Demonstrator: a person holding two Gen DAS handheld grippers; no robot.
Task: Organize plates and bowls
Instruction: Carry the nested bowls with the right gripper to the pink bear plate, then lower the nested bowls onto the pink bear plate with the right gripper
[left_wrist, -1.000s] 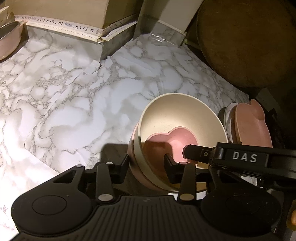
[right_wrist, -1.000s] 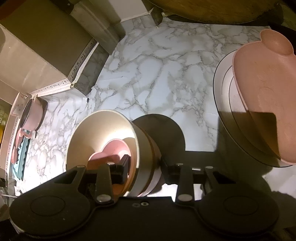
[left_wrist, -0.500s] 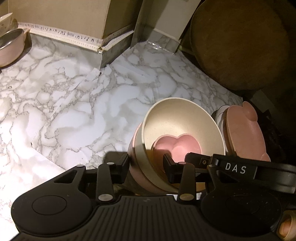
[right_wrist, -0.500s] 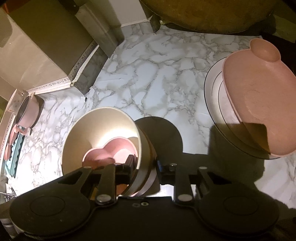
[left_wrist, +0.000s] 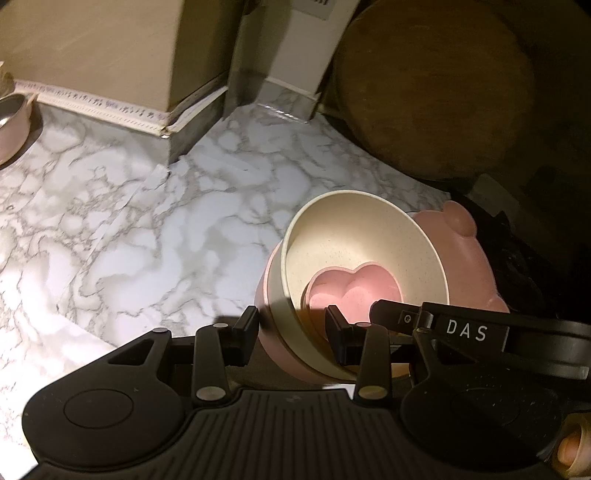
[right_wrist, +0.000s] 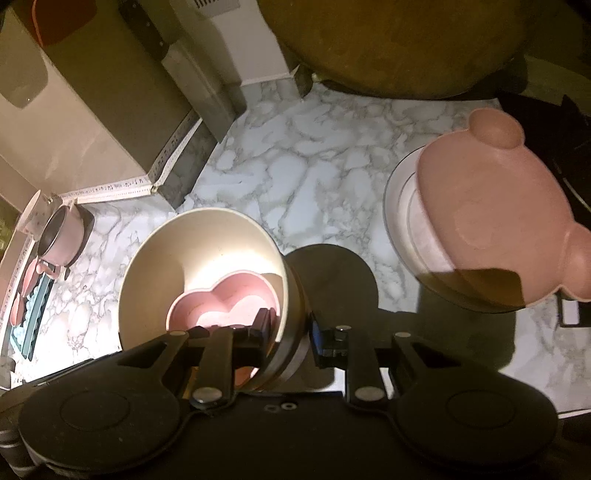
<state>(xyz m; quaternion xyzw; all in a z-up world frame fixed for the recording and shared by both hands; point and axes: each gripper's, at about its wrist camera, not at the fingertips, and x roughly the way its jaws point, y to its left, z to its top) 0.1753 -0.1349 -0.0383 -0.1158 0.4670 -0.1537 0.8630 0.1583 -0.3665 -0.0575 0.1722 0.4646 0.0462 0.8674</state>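
Marble-patterned countertop (left_wrist: 155, 221), brightly lit toward its left edge; cardboard box (left_wrist: 92, 51) at its back; round wooden board (left_wrist: 436, 85) leaning in the dim back-right corner.

Item count, both wrist views.
We count two nested round bowls (right_wrist: 207, 258), one heart dish (right_wrist: 225, 302), one bear-shaped plate (right_wrist: 495, 221), one white plate (right_wrist: 400, 218), one pink pot (right_wrist: 61, 236).

A round wooden board (left_wrist: 436, 85) leans, apparently, behind the marble counter (left_wrist: 147, 221).
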